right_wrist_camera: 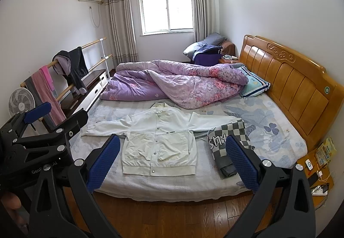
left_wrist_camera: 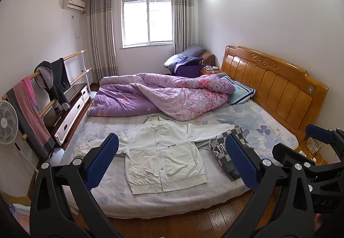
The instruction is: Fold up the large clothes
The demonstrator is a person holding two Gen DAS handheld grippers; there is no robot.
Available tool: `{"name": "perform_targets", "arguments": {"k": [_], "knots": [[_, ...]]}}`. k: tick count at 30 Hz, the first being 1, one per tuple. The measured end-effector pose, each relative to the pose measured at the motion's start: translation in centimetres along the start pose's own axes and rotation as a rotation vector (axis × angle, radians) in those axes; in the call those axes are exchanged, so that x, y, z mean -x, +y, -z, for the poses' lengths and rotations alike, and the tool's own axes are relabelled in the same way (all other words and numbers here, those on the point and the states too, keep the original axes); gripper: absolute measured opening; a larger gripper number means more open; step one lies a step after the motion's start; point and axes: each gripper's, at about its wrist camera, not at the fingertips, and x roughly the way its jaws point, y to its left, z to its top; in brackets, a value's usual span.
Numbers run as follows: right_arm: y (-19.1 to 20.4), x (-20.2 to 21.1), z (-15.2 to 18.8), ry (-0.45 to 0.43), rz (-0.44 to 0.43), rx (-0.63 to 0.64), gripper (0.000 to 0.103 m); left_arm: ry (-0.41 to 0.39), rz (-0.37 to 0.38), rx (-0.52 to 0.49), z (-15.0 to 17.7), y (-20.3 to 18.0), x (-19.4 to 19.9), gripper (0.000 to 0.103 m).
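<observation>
The left gripper [left_wrist_camera: 172, 160] is held above the floor at the foot side of the bed [left_wrist_camera: 150, 201], its blue-padded fingers [left_wrist_camera: 101, 160] spread wide with nothing between them. The right gripper [right_wrist_camera: 172, 162] hangs beside it in the same way, fingers [right_wrist_camera: 240, 162] parted and empty. Neither touches any cloth.

Beyond the fingertips, a white jacket [left_wrist_camera: 163, 158] lies face up on the bed, buttoned, hem toward the bed's near edge and collar pointing at the purple quilt [left_wrist_camera: 163, 96]. Both sleeves are stretched out sideways from the body. The sleeve on the headboard [left_wrist_camera: 273, 89] side runs under or against a checkered garment [left_wrist_camera: 230, 152] that sits bunched just beside the jacket; whether it lies on the cuff cannot be told. The quilt is heaped on the far half of the bed, its edge close to the jacket's collar.

Judging by this, the jacket is only laid flat and smoothed; no fold has been made. What remains is bringing in the sleeves, folding the body, and then dealing with the checkered garment, which looks unfolded as well.
</observation>
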Motion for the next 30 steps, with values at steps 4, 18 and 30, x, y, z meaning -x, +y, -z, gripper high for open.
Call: {"name": "perform_targets", "arguments": {"k": [4,18,30], "knots": [[0.2,0.2,-0.1,-0.006,0.002,0.002,0.095,-0.021,-0.020,-0.004,-0.3,-0.2,0.5,0.099],[0.2,0.5,0.0,-0.017,0.010,0.007,0.095,-0.029,-0.024,0.000,-0.3,-0.5,1.2,0.099],[0.2,0.5,0.0,-0.014,0.009,0.008,0.095,-0.027,-0.027,0.000,-0.3,-0.4,1.2,0.099]]}}
